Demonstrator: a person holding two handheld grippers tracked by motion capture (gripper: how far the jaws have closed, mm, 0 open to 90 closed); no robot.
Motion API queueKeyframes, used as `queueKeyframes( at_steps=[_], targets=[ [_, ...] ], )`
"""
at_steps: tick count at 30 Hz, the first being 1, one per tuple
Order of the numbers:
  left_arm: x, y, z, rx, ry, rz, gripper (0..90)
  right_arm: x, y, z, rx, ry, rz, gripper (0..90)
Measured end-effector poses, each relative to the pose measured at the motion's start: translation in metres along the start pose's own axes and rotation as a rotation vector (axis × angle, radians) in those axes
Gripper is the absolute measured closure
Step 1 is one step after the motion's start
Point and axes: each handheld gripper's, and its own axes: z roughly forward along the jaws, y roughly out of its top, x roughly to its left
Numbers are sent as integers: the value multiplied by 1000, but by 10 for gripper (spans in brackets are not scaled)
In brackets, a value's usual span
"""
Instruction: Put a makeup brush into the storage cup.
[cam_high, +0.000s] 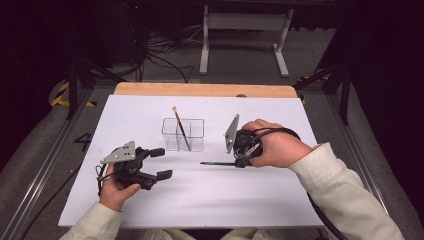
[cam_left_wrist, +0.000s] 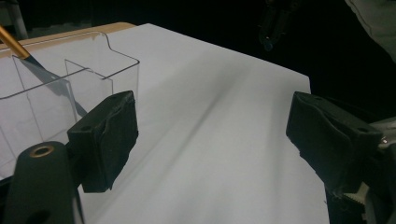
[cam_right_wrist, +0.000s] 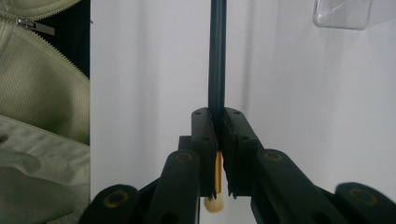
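The white worktop (cam_high: 210, 195) leaves broad bare room along its near edge and on both flanks, while a strip of bare wood (cam_high: 200, 89) shows along its far edge. Near the middle stands a clear divided holder (cam_high: 183, 134) with one paintbrush (cam_high: 180, 128) leaning in it, bristles up. The left hand-held gripper (cam_high: 159, 163) hovers low at the near left, well apart from the holder, its jaws spread wide — nothing between them. The right hand-held gripper (cam_high: 238, 161), turned on its side with its grey plate facing left, is clenched on a second, dark-handled brush (cam_high: 217, 163) that lies level just above the sheet, pointing left. In the right gripper view the dark handle (cam_right_wrist: 217, 56) runs straight out from the closed jaws, the tan bristle tuft (cam_right_wrist: 214, 203) behind them.
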Motion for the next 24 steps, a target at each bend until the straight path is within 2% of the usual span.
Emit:
queueKeyframes(
  at_steps=[6,10,12,15,24],
  targets=[
    [-2,2,4,-5,4,2,176,-1,3,2,-5,-1,2,839],
    [-2,5,7,-7,13,8,175,-1,4,3,-6,1,91,839],
    [-2,6,8,-8,15,1,175,-1,5,3,-15,-5,101,840],
    [-2,9,12,-8,18,6,176,0,6,2,-16,-9,147,840],
    [1,22,30,-10,-23,32,183,1,8,2,-7,-5,153,840]
  ],
)
